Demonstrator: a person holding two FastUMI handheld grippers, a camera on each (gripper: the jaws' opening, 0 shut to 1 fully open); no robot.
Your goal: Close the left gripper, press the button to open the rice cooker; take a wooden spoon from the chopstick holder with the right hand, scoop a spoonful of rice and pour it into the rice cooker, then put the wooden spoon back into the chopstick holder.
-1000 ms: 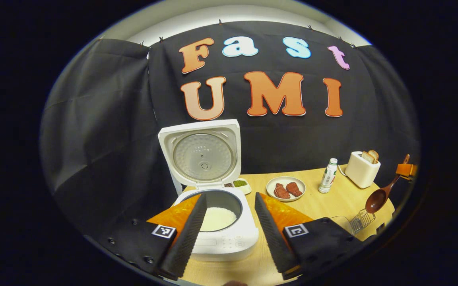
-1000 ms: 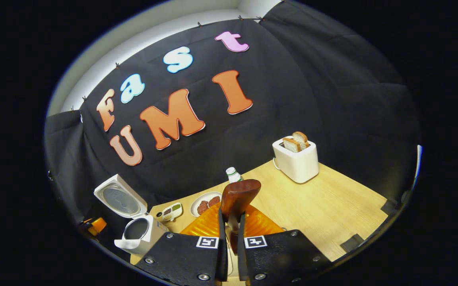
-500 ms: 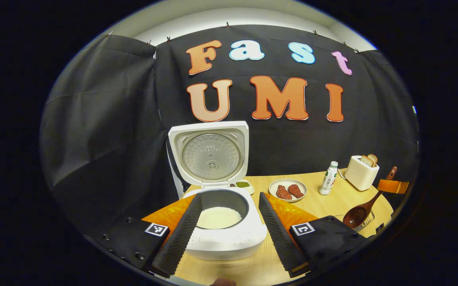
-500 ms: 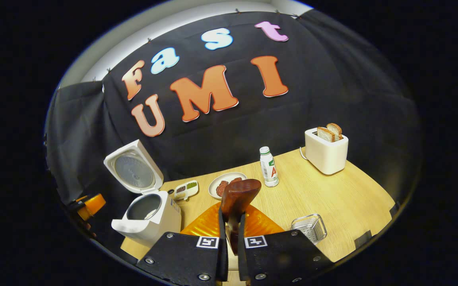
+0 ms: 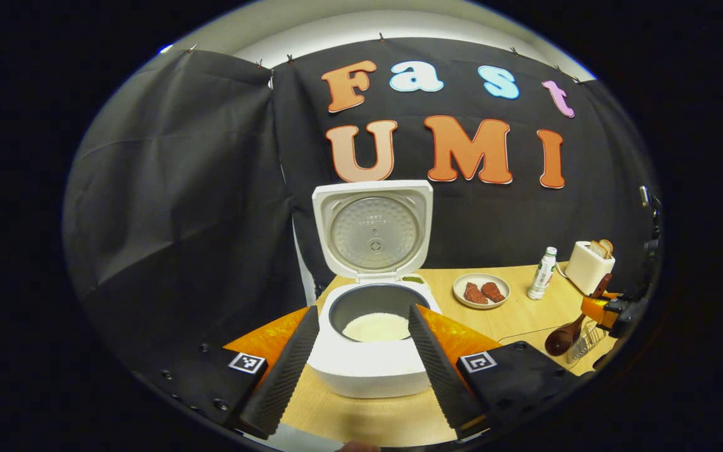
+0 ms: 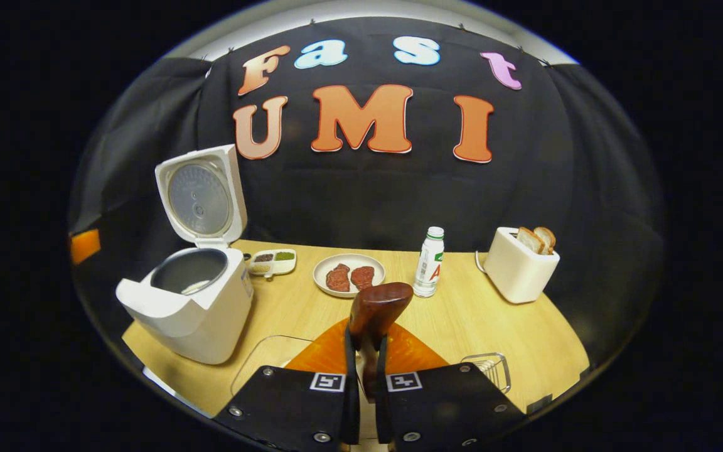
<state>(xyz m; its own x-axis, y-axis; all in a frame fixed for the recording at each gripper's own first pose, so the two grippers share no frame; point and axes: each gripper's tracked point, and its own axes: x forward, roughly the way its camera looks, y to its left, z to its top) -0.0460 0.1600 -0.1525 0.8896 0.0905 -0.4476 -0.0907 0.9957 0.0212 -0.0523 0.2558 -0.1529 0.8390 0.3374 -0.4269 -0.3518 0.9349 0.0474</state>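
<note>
right hand-held gripper (image 6: 361,351) clenched on wooden spoon (image 6: 377,311) handle, bowl pointing 12 o'clock | spoon: light, stiff, smooth; grip mid-handle | left hand-held gripper (image 5: 361,358) released; rice cooker (image 5: 371,342) lid up

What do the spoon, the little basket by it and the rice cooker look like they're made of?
Spoon: apparently wood, dark reddish-brown with a glossy, varnished-looking sheen. Basket: thin silvery wire, likely metal. Rice cooker: smooth matte white shell, probably plastic; its inner pot looks like dark grey metal.
</note>
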